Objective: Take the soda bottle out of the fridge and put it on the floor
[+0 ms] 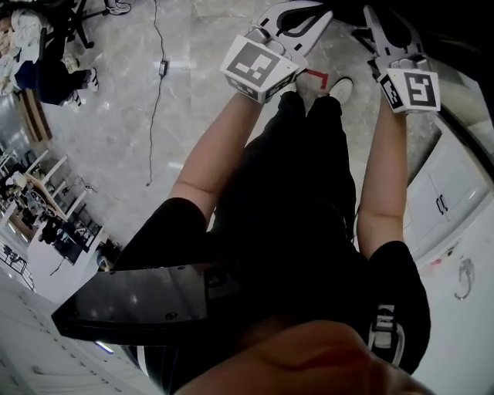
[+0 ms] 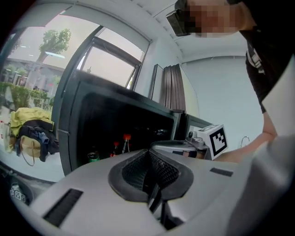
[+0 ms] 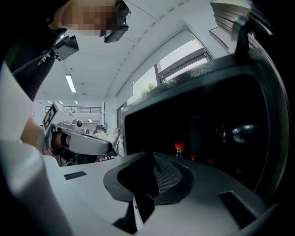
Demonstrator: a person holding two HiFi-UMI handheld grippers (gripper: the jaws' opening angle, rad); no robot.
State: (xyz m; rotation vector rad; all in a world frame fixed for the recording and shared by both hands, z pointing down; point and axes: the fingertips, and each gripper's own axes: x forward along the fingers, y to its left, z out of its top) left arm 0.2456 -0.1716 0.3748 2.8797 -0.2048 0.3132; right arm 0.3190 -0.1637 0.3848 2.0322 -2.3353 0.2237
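The dark fridge (image 2: pixel 92 124) fills the middle of the left gripper view, and I cannot tell whether its door is open. Red-capped bottles (image 2: pixel 126 140) and a green can (image 2: pixel 93 156) stand inside on the low shelf. The same red caps (image 3: pixel 179 146) glow in the fridge (image 3: pixel 216 115) in the right gripper view. My left gripper (image 2: pixel 150 174) is shut with nothing between its pads. The right gripper (image 3: pixel 154 179) is shut and empty too. In the head view both are held out in front of me, the left gripper (image 1: pixel 302 17) and the right gripper (image 1: pixel 380 19), short of the fridge.
Pale marble floor (image 1: pixel 139 116) lies below, with a black cable (image 1: pixel 158 92) across it. A white cabinet (image 1: pixel 451 193) stands at the right. My shoes (image 1: pixel 341 89) show between the grippers. Bags and a yellow cloth (image 2: pixel 27 129) sit left of the fridge. People and furniture are far left.
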